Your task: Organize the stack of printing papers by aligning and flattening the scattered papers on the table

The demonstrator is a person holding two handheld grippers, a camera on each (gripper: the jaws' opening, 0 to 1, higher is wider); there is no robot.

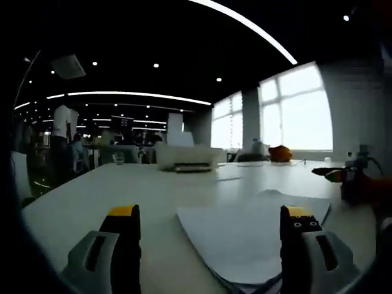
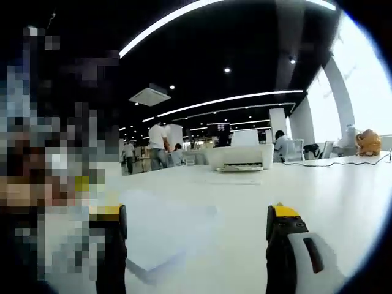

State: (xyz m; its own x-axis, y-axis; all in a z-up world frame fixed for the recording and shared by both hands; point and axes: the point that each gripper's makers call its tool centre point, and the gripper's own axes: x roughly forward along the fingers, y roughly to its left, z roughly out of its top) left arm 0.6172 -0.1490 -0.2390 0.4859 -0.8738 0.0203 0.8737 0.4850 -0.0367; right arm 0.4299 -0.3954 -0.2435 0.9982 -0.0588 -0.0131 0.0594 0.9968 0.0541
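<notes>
Left gripper view: the left gripper (image 1: 211, 236) hangs low over the white table (image 1: 110, 190) with jaws spread wide and empty, the stack of papers (image 1: 245, 236) lying just ahead under its right jaw, top sheets skewed, a printer (image 1: 187, 158) well beyond. Right gripper view: the right gripper (image 2: 196, 239) gapes wide too, holding nothing, papers near its left jaw. Best bet, I'd say, is pressing opposite edges inward together, keeping the jaws flat and low so no sheet buckles.

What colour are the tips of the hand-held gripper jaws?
Yellow tips on the left hand-held gripper, clearest in the left gripper view.
</notes>
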